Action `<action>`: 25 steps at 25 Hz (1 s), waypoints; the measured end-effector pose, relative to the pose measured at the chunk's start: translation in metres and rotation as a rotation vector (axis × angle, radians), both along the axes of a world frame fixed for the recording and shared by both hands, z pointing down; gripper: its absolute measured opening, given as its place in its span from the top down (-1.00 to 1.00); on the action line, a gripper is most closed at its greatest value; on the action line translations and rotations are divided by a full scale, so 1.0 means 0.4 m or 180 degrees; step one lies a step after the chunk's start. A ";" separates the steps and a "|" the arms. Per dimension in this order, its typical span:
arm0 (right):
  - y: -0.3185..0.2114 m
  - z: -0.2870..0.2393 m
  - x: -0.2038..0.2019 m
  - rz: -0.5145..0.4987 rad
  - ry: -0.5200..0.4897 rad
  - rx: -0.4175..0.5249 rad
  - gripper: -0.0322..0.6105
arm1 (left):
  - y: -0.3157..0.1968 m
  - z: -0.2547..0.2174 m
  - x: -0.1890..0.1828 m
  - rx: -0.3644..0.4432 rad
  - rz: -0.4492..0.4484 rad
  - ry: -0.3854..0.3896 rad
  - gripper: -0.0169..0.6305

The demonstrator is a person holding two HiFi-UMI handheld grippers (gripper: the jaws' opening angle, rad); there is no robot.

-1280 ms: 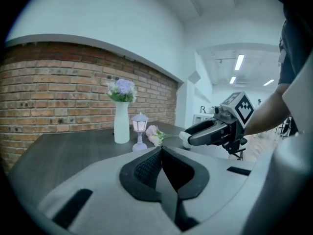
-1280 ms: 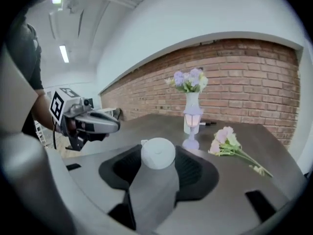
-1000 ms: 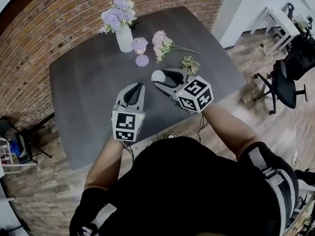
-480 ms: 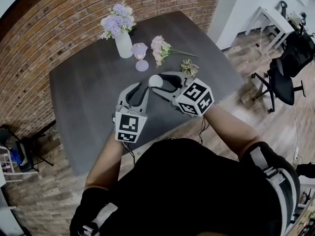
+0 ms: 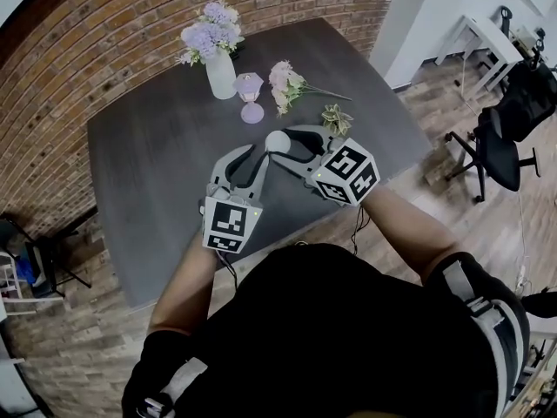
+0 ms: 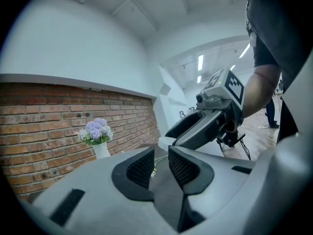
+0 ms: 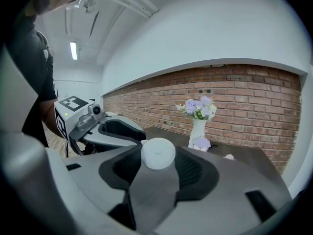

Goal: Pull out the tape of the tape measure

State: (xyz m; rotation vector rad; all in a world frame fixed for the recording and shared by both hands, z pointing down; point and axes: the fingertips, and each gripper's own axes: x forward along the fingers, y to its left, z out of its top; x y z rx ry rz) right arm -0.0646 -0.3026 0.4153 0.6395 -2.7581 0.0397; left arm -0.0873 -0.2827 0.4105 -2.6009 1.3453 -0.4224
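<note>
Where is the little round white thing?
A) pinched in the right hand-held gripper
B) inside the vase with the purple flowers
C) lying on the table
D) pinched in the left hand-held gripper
A: the right gripper view shows the round white tape measure squeezed between the jaws of the right hand-held gripper, up off the table, while the left hand-held gripper has nothing between its jaws.

On my feed I see a dark counter (image 5: 157,155) close to a brick wall (image 5: 87,50). Near its far edge stands a white vase (image 5: 220,72) of purple flowers, with a small lilac lantern (image 5: 250,90) just beside it. A bunch of pink flowers (image 5: 285,81) lies flat to the right, with a pale green sprig (image 5: 335,117) near it. Off the counter, a black office chair (image 5: 500,146) stands on the wooden floor (image 5: 487,225).
</note>
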 end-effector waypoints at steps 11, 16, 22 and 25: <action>0.014 -0.012 -0.010 -0.0127 -0.0076 0.0005 0.24 | 0.004 -0.010 -0.019 0.0041 -0.0145 -0.0064 0.70; 0.025 -0.003 -0.019 -0.0186 -0.0086 -0.0013 0.24 | 0.007 -0.004 -0.028 0.0006 -0.0176 -0.0058 0.70; 0.038 -0.003 -0.010 -0.0265 -0.0075 0.0029 0.24 | 0.022 -0.006 -0.006 -0.0025 0.0032 -0.0035 0.70; 0.049 -0.004 0.000 -0.0417 -0.0078 0.0084 0.24 | 0.036 -0.003 0.011 -0.0089 0.0275 -0.0037 0.75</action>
